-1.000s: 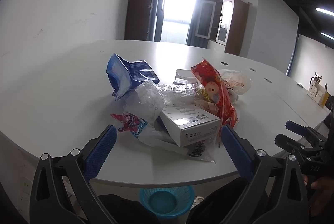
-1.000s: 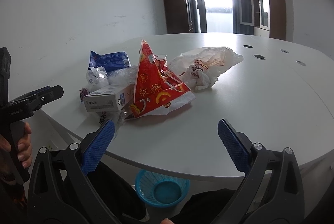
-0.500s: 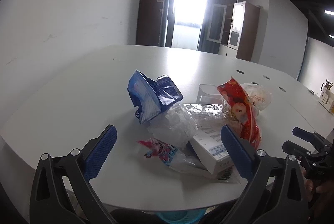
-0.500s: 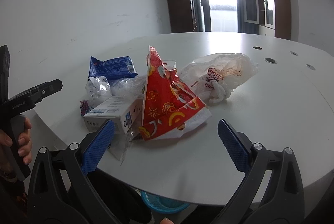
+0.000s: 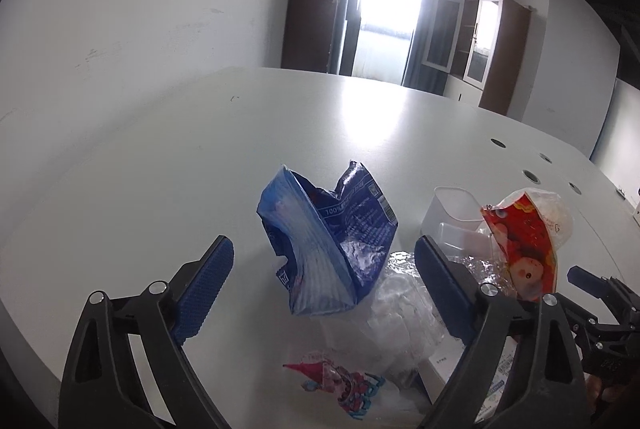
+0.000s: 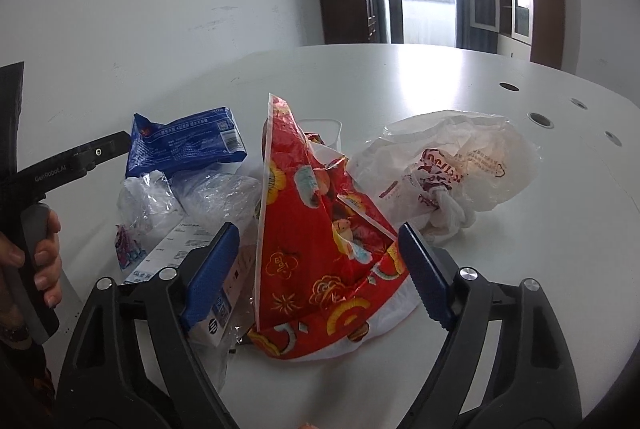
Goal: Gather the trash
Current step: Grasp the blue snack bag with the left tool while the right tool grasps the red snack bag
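The left gripper [image 5: 324,269] is seen with its jaws closing and the blue foil bag [image 5: 328,241] standing between them, but the pads are not yet pressed on it. The right gripper [image 6: 318,269] is likewise closing, with the red printed wrapper [image 6: 320,241] between its jaws and no contact shown. Nothing is held by either tool, so the collecting is judged to be at its very start.

All the trash is still gathered in one heap on the white table [image 5: 200,149]: beside the two bags lie crumpled clear plastic [image 5: 400,305], a small pink wrapper [image 5: 340,385], a white carton [image 6: 192,257], a clear tub [image 5: 448,217] and a knotted white carrier bag [image 6: 460,165]. No bin is shown in either view, so every piece is left to be lifted and carried off.
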`<move>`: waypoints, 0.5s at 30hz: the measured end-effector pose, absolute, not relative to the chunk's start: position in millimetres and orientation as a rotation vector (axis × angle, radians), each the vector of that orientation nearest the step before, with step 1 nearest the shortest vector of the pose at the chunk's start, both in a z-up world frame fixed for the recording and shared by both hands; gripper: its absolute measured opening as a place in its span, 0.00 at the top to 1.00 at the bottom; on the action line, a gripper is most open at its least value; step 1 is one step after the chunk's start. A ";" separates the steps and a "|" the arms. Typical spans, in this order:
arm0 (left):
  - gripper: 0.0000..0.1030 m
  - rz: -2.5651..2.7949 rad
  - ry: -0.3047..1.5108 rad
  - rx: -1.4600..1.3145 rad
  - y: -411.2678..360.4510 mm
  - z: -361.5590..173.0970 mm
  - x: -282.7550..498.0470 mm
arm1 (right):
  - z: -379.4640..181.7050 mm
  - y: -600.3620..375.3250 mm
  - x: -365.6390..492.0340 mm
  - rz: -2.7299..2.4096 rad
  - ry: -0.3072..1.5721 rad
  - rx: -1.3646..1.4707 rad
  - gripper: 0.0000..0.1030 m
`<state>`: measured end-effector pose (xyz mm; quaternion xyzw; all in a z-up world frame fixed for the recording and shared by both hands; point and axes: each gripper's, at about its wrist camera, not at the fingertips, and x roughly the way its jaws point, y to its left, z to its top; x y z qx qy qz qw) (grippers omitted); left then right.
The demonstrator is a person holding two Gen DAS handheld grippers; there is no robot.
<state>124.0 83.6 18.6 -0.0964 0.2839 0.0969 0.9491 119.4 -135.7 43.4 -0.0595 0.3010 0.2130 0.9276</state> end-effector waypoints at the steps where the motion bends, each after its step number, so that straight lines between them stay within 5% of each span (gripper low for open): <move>1: 0.19 0.198 0.587 -0.199 86.0 17.3 129.1 | 42.1 -132.8 123.1 0.424 0.624 -0.129 0.34; 7: 0.54 0.185 0.662 -0.228 95.0 0.6 156.3 | 36.5 -126.5 136.6 0.430 0.653 -0.129 0.68; 10: 0.92 0.194 0.680 -0.228 97.0 -3.8 162.4 | 37.2 -130.0 137.1 0.428 0.638 -0.120 0.88; 15: 0.99 0.255 0.588 -0.220 102.2 18.8 143.6 | 49.0 -145.6 125.9 0.415 0.567 -0.076 0.96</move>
